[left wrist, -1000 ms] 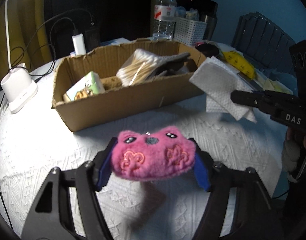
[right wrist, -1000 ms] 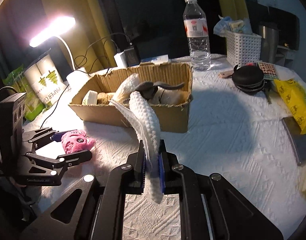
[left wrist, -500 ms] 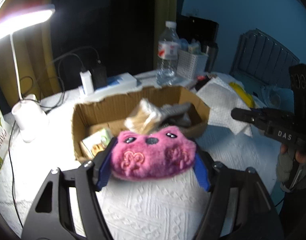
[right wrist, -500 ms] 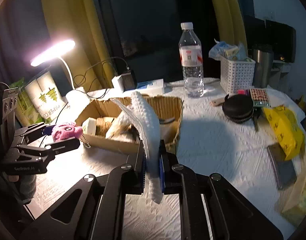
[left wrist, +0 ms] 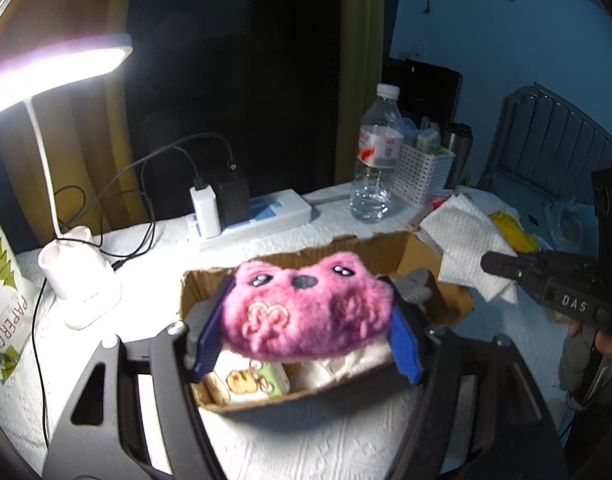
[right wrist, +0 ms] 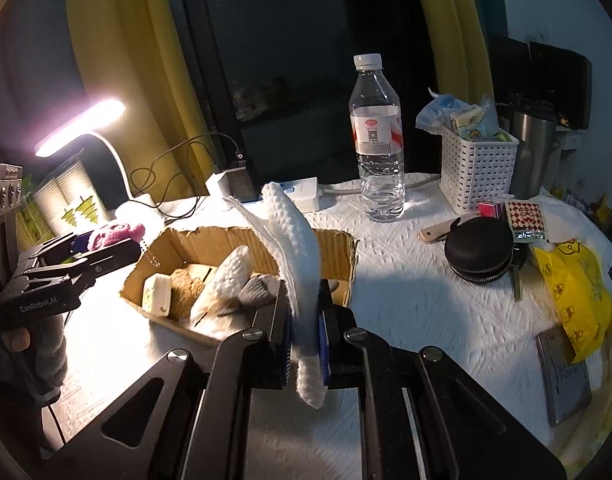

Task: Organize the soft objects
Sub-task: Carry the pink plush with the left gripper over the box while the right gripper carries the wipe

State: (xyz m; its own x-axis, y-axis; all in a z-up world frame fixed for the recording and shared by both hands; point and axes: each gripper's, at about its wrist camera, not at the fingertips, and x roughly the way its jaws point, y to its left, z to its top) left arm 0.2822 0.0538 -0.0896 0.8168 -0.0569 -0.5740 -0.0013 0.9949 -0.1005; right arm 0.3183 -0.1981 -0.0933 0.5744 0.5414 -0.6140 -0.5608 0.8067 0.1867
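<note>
At nine o'clock in the right wrist view, the left tool (right wrist: 106, 246) grips a pink plush toy (right wrist: 116, 234) between its blue pads, held in the air over the left end of the cardboard box (right wrist: 337, 252). A gloved hand (right wrist: 46, 340) carries that tool at eight o'clock. In the left wrist view the pink plush toy (left wrist: 306, 312) sits face-up at the centre, squeezed at both sides by the left tool (left wrist: 306, 334), with the cardboard box (left wrist: 417, 252) directly under it. A tissue pack (left wrist: 252, 384) lies in the box at six o'clock of the toy.

The box stands on the white-covered desk (right wrist: 425, 304) and holds a bag of cotton swabs (right wrist: 226, 280) and a grey cloth (right wrist: 258, 292). The right tool (right wrist: 306, 332), at six o'clock in its own view, is clamped nearly closed on a folded white cloth (right wrist: 294, 240) that stands up over the near rim of the box. In the left wrist view the right tool (left wrist: 501, 264) shows at three o'clock with the white cloth (left wrist: 465, 240) just beside it.

Behind, a lit desk lamp (right wrist: 82, 128) shines at ten o'clock, a water bottle (right wrist: 377, 140) stands at twelve, and a white basket (right wrist: 473, 168) at two.
</note>
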